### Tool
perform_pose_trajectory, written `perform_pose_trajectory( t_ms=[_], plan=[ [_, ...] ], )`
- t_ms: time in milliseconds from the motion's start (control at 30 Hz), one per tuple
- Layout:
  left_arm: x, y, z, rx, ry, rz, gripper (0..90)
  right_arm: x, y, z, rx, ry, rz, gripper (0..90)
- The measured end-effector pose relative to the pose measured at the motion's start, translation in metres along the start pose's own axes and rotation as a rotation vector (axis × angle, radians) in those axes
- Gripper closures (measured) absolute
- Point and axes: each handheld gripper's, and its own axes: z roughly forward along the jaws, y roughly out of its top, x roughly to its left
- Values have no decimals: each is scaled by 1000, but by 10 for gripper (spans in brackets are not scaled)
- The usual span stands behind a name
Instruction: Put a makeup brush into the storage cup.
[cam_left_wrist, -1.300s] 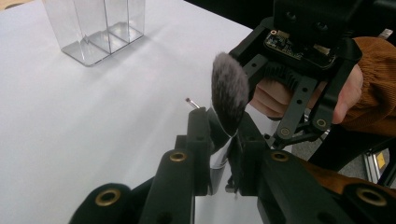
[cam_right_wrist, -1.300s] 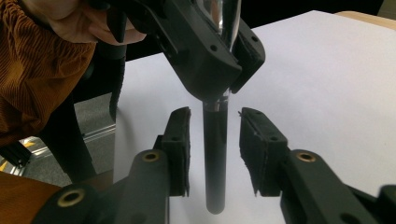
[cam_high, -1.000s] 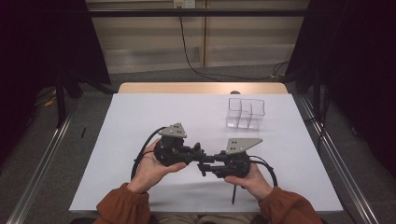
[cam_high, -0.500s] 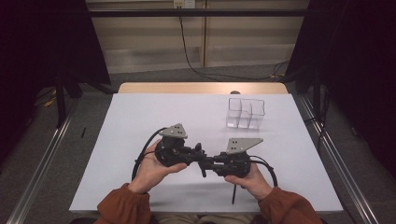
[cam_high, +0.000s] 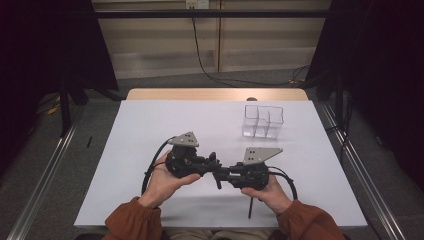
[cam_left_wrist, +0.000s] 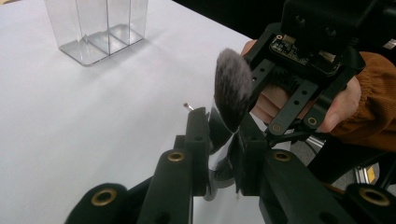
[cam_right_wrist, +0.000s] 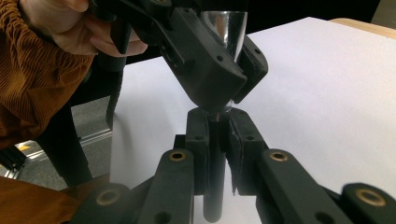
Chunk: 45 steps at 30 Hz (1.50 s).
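A makeup brush with dark grey bristles (cam_left_wrist: 232, 88), a silver ferrule (cam_right_wrist: 224, 28) and a black handle (cam_right_wrist: 214, 177) is held between the two grippers above the near middle of the white table (cam_high: 150, 130). My left gripper (cam_left_wrist: 219, 126) is shut on the ferrule, bristles sticking up past its jaws. My right gripper (cam_right_wrist: 217, 123) is shut on the black handle just below the left one's jaws. In the high view the left gripper (cam_high: 212, 162) and right gripper (cam_high: 221, 175) meet tip to tip, each in one of the person's hands.
A clear plastic box with several compartments (cam_high: 263, 121) stands at the back right of the table, seen too in the left gripper view (cam_left_wrist: 98, 28). Black cables trail from both grippers toward the near edge. Metal rails run along both sides of the table.
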Motion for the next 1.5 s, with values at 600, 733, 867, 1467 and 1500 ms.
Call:
perform_pose_trajectory(
  t_ms=[600,733,867,1467,1500],
  plan=[
    [-2,-7,-14,-78,57,24,524,-3,0,-5,-7,-32,4,793],
    [-1,-11,-19,-96,89,14,437,-4,0,-7,-15,-43,7,793],
    [2,-16,-24,-119,120,-1,349,-4,0,-9,-17,-49,6,792],
    [14,-38,-45,-184,263,13,48,-10,0,-22,-46,-102,32,792],
    [14,-39,-47,-186,272,15,42,-10,0,-23,-52,-107,35,793]
  ],
)
